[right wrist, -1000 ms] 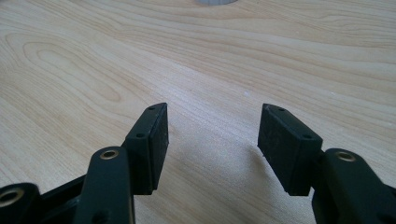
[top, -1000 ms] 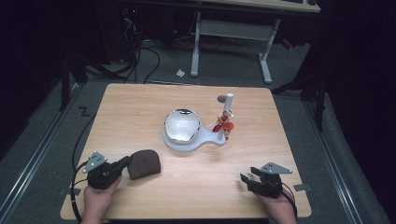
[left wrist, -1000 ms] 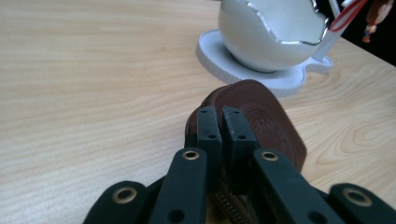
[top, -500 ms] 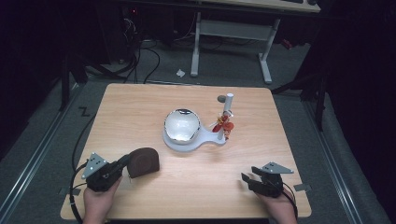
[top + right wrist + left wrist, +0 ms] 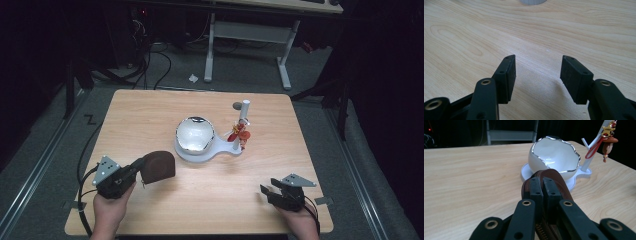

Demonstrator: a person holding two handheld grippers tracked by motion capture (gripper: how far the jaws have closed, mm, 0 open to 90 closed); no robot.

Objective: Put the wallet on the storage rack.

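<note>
My left gripper (image 5: 140,169) is shut on a brown zippered pouch (image 5: 159,165) and holds it just above the wooden table (image 5: 150,115) at the front left. In the left gripper view the jaws (image 5: 542,185) pinch the pouch's (image 5: 565,187) zipper edge, with a white eggshell-shaped bowl (image 5: 554,153) behind it. The bowl (image 5: 195,134) sits on a white base at the table's middle. A white post (image 5: 244,111) on that base carries a red and gold charm (image 5: 239,133). At the front right, my right gripper (image 5: 265,192) is open. Its jaws (image 5: 537,72) have just been closing a little, and only bare wood lies between them.
A small dark disc (image 5: 236,105) lies on the table behind the post. Beyond the far edge stand a white desk frame (image 5: 245,35), floor cables (image 5: 150,60) and a paper scrap (image 5: 193,78). Bare wood stretches between the two grippers.
My left gripper has risen with the brown pouch and shifted slightly toward the bowl. The right hand has stayed where it was.
</note>
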